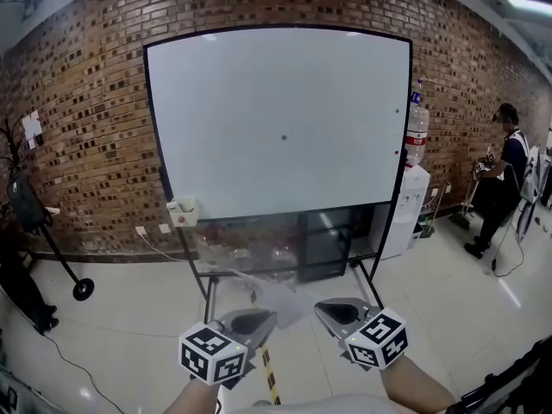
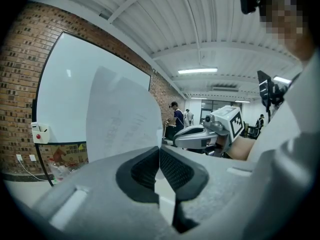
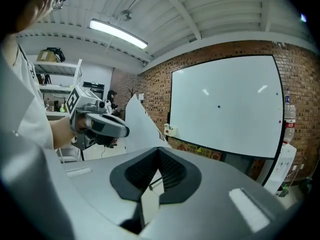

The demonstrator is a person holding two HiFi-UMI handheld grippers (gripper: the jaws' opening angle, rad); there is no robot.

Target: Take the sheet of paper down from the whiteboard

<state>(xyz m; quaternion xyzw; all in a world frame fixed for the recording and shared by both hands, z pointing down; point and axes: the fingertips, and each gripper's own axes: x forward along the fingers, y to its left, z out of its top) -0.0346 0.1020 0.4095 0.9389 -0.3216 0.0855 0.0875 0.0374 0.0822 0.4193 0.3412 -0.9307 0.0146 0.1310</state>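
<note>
**A:** Where's the sheet (image 2: 120,119)?

**B:** Pinched in the left hand-held gripper (image 2: 159,150). Its jaws are pressed together on the lower edge. The paper stands up from them and curls away to the left of the tips.

**A:** And the right hand-held gripper (image 3: 159,150)?

**B:** Its jaws are together as well, with a white strip of the same sheet caught between the pads. From there the paper rises just to its left, toward the other gripper.

**A:** So both have it?

**B:** Yes, one on each side. The two sit near each other, side by side, with the sheet spanning the gap between them.

**A:** The whiteboard (image 1: 280,119)?

**B:** Straight ahead of both grippers and well apart from them, upright before a brick wall (image 1: 86,102). A small dark dot (image 1: 284,136) sits near its middle.

**A:** Anything else around?

**B:** A small white box (image 1: 183,211) at the board's lower left corner, ahead and left of the left gripper. A water dispenser (image 1: 407,210) stands past the board's right edge, ahead and right of the right gripper. A person (image 1: 504,179) stands farther right again.
</note>
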